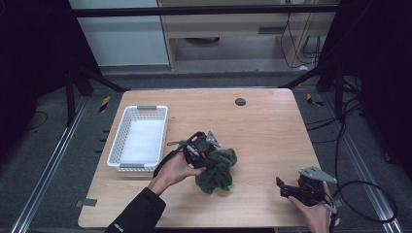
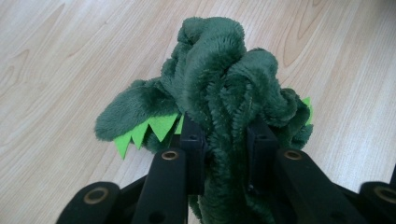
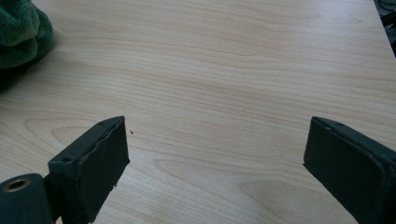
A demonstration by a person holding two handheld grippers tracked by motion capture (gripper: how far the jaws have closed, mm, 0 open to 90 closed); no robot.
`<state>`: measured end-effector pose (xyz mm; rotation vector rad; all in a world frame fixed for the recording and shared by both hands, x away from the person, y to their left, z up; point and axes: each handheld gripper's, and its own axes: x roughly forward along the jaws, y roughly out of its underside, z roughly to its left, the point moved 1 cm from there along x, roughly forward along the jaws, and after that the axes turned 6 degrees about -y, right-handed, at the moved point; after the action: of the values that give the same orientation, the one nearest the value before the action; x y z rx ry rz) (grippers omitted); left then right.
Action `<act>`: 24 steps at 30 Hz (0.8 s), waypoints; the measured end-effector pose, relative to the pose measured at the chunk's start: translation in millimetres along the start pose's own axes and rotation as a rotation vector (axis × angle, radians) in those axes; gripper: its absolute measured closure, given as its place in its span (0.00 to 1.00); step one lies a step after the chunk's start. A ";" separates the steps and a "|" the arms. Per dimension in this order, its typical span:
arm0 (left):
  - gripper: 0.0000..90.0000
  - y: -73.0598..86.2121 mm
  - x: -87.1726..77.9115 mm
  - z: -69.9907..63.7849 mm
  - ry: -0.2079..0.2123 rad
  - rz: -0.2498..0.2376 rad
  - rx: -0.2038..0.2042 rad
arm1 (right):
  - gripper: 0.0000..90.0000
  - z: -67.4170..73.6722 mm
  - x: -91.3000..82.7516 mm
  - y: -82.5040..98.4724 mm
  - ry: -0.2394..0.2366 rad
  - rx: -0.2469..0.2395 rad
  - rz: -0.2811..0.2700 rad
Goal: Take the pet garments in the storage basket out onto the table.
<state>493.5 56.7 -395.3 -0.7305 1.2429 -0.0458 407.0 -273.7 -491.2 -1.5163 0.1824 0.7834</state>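
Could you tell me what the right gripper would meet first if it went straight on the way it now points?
Probably only bare table: the right gripper is open with wood ahead. The green plush toy sits off to the side, likely outside its line, though depth is unclear.

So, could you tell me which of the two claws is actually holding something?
The left claw: it is shut on the green plush toy. The right claw stands open over bare table.

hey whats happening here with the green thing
A person works at a wooden table with a gripper in each hand. The left gripper is clamped on a dark green plush toy with light green felt spikes. The right gripper is open over bare wood. A white basket sits at left.
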 end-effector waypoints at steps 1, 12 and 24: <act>0.80 0.9 1.4 -0.1 0.005 -0.003 -0.001 | 0.07 0.3 0.0 0.0 0.000 0.002 0.001; 0.63 8.3 11.8 -3.1 0.003 -0.013 -0.003 | 0.07 0.3 0.2 0.2 0.002 0.000 0.003; 0.48 15.6 20.5 -5.1 0.018 -0.009 -0.010 | 0.07 0.4 0.4 0.5 -0.001 0.000 0.007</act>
<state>490.9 57.8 -421.3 -0.7463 1.2575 -0.0539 406.9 -273.2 -491.7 -1.5155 0.1869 0.7894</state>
